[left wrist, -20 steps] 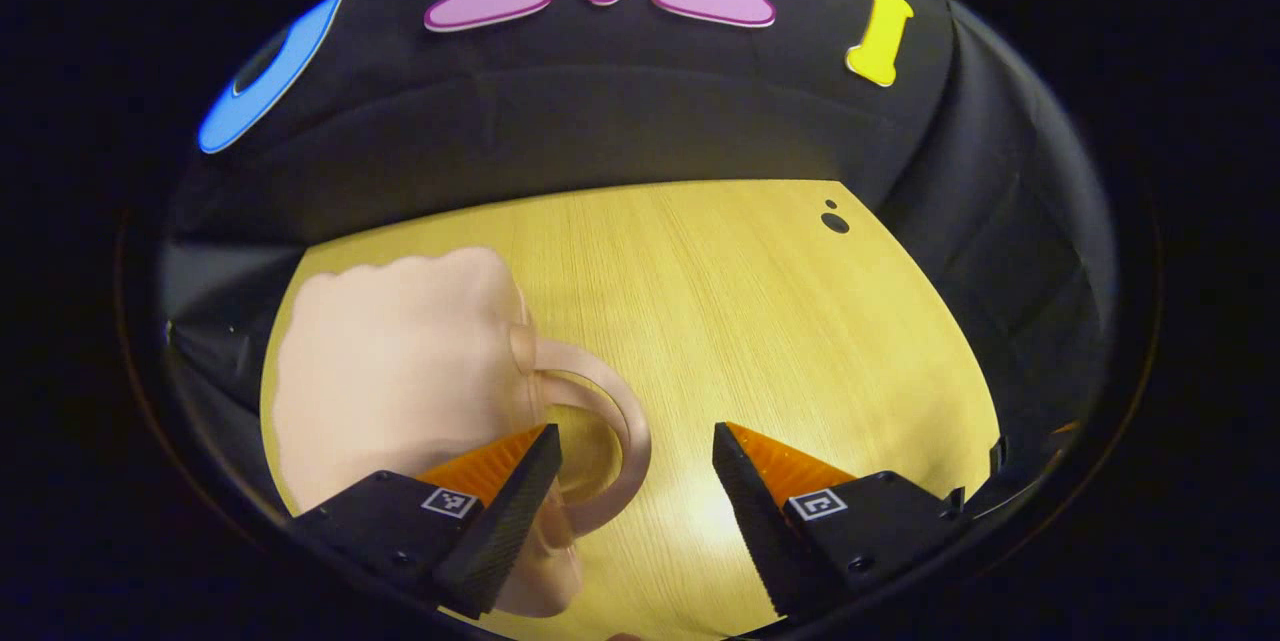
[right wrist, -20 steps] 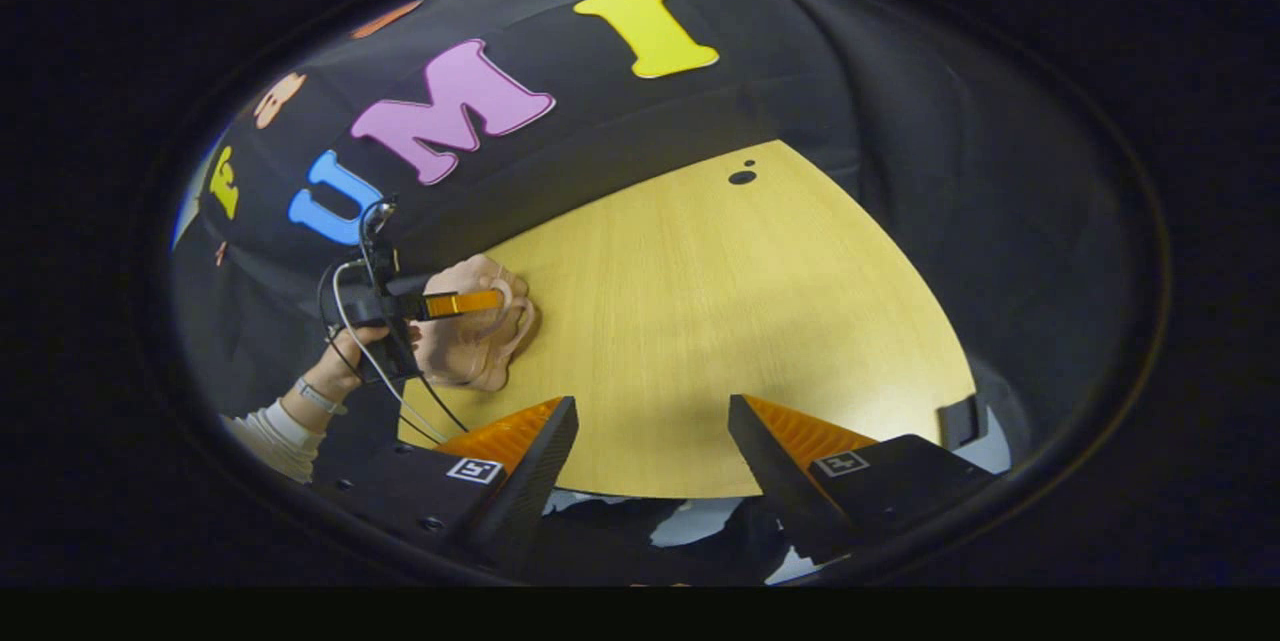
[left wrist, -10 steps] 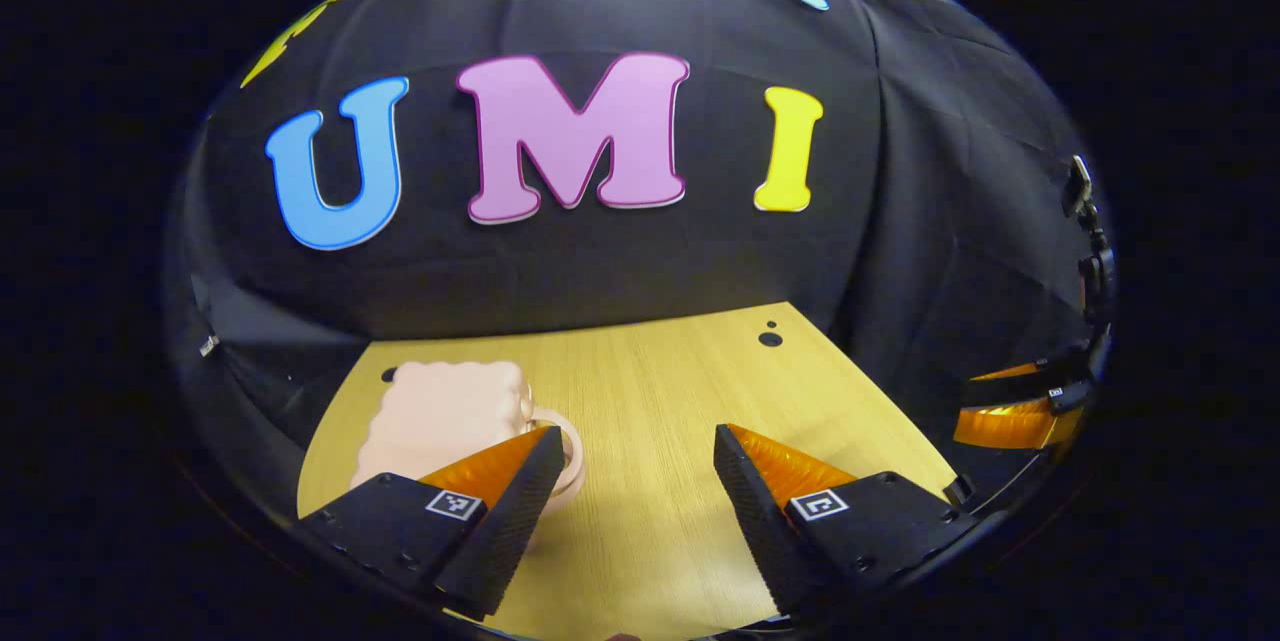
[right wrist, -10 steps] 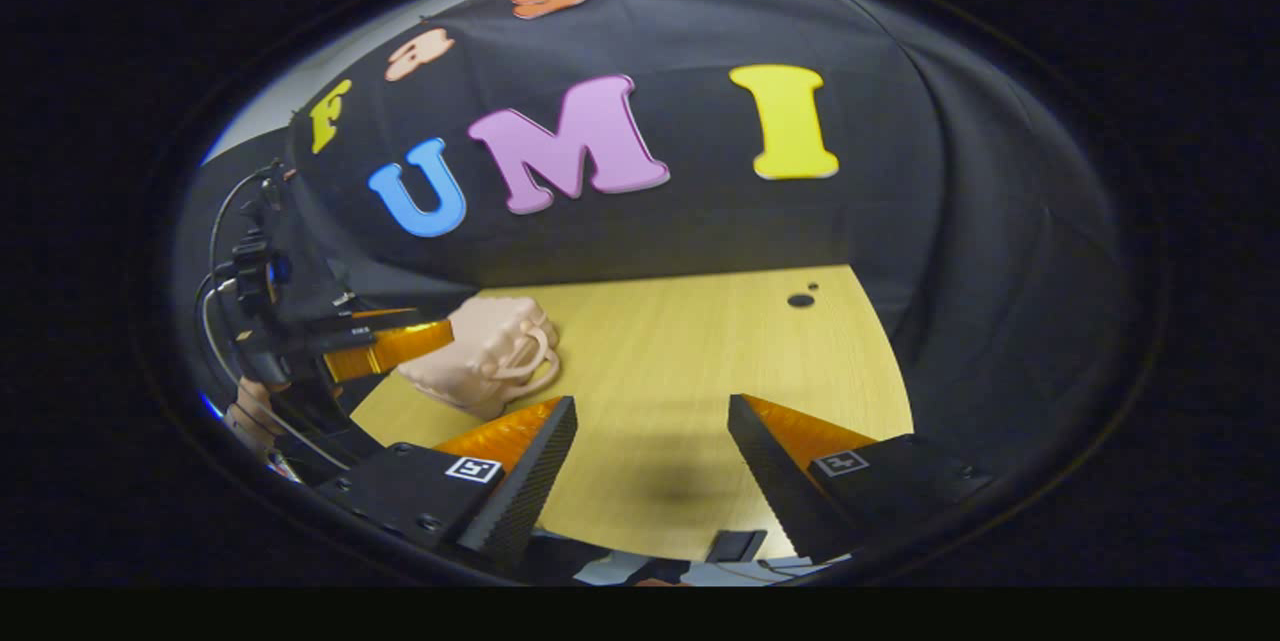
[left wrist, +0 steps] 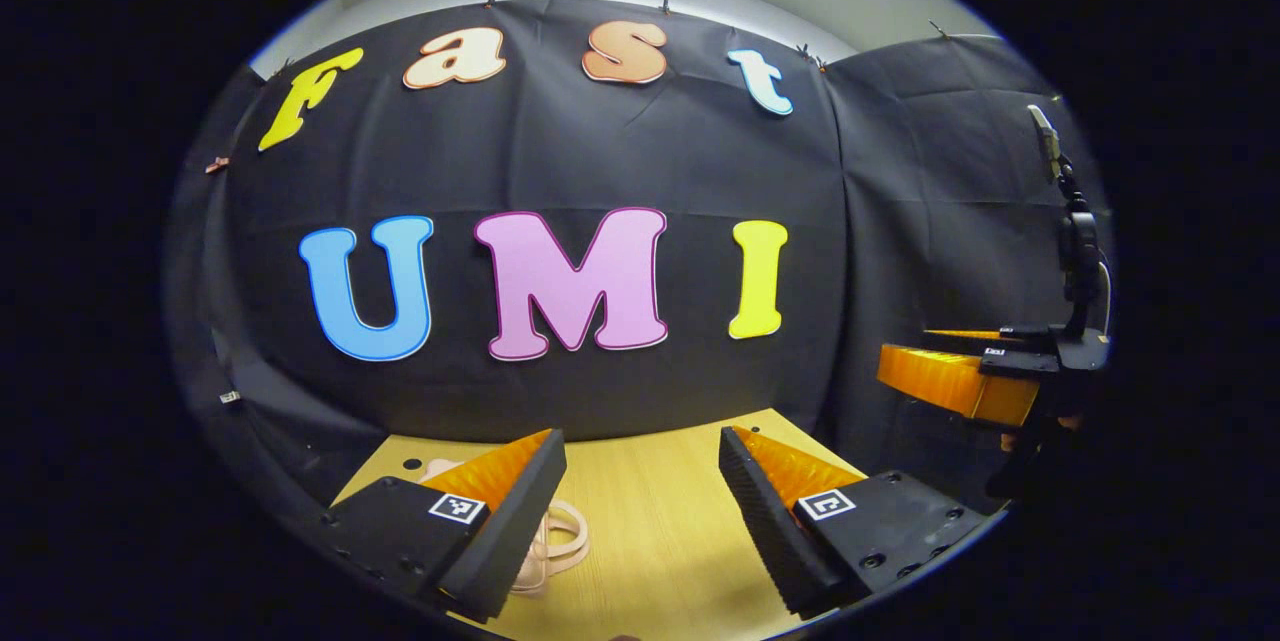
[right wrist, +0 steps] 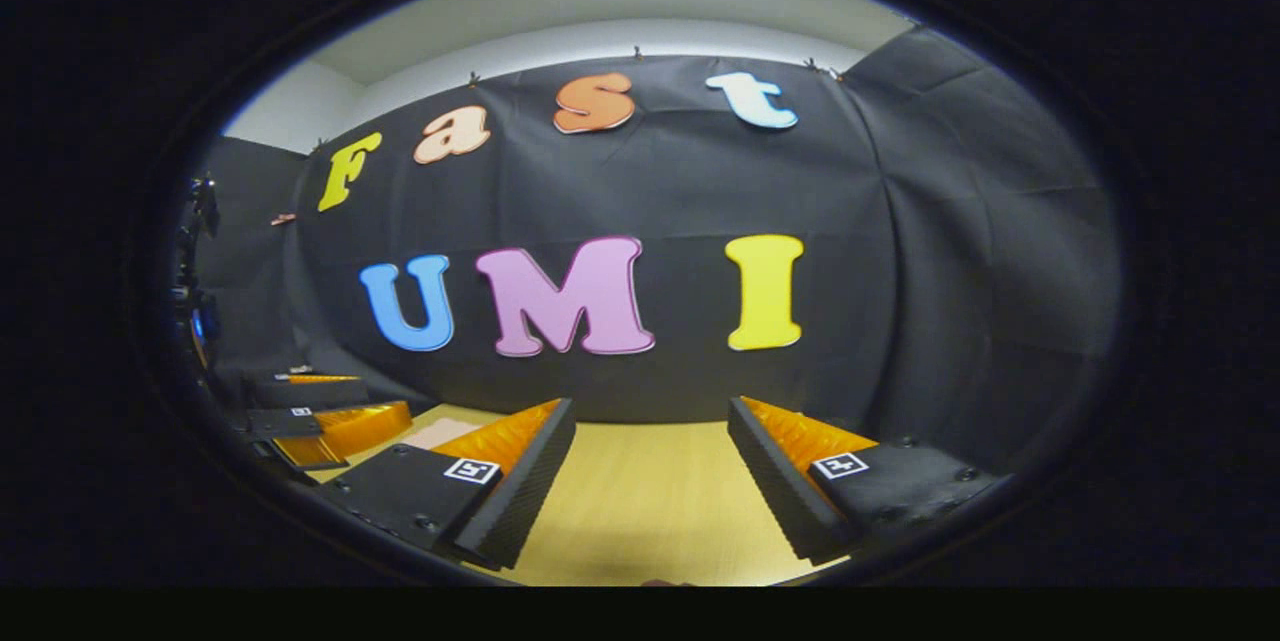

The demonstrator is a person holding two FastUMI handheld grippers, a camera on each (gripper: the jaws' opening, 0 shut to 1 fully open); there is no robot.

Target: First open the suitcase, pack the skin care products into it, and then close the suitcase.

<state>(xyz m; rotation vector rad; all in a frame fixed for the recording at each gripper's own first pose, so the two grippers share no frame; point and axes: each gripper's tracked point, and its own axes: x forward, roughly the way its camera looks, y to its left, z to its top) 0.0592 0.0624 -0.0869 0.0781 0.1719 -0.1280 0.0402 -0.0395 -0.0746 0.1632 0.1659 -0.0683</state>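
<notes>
The small pale pink suitcase (left wrist: 562, 533) lies on the wooden table (left wrist: 660, 531); its loop handle peeks out beside my left gripper's near finger, and the rest is hidden. My left gripper (left wrist: 640, 438) is open, raised above the table and pointing at the back wall with nothing between its fingers. In the right gripper view a sliver of the suitcase (right wrist: 438, 433) shows at the lower left. My right gripper (right wrist: 650, 407) is open too and holds nothing. No skin care products are in sight.
The right gripper's fingers (left wrist: 950, 386) hover at the right edge of the left gripper view, with a cabled mount above them. The left gripper's fingers (right wrist: 360, 424) sit low at the left of the right gripper view. The table (right wrist: 640, 511) meets the black wall.
Both grippers have lifted and tilted up from the table toward the wall. The suitcase has slipped to the bottom of both views. Both grippers stayed open.
</notes>
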